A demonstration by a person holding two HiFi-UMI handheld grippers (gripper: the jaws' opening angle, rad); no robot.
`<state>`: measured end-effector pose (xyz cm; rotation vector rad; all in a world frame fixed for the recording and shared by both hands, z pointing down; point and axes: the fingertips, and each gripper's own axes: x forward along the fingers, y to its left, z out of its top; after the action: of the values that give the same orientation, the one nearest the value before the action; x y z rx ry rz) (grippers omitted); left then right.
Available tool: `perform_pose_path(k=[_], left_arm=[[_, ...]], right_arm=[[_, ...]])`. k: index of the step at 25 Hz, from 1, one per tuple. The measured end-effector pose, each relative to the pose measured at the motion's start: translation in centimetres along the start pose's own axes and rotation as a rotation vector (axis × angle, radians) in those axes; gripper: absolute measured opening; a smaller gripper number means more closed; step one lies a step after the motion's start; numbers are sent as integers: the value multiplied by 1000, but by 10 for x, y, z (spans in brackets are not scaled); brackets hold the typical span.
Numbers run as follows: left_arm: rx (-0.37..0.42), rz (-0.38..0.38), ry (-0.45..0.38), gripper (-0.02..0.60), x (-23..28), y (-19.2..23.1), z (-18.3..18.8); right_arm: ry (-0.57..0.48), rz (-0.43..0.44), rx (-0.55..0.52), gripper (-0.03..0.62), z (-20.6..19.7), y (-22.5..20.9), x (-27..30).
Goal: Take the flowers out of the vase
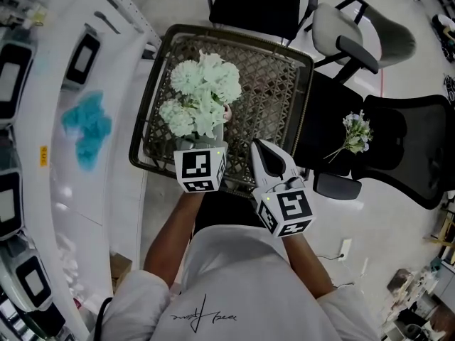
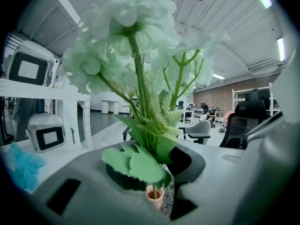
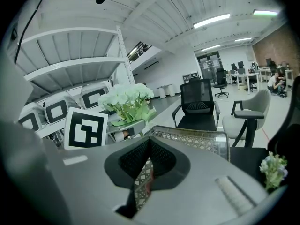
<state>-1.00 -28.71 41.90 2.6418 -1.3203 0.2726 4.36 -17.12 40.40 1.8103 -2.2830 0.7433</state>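
Flowers [image 2: 140, 55] are clamped by the stems in the jaws of the left gripper [image 2: 157, 172] just above the vase [image 2: 154, 197], likely for an upward pull, while the right gripper [image 3: 147, 162], jaws closed on nothing, is held clear at their 5 o'clock

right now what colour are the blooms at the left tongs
Pale mint-white blooms; the head view shows them best.
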Motion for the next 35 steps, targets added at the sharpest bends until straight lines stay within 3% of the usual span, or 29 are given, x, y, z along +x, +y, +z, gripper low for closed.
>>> perform_pose_path(k=[14,35], left_arm=[[10,12,-19,94,-22,-1,19],[6,3,-10,94,-59,-39,21]], right_arm=[[-27,21,-7,3,9,12,-11],[-38,71,-73,3,13,13,-32]])
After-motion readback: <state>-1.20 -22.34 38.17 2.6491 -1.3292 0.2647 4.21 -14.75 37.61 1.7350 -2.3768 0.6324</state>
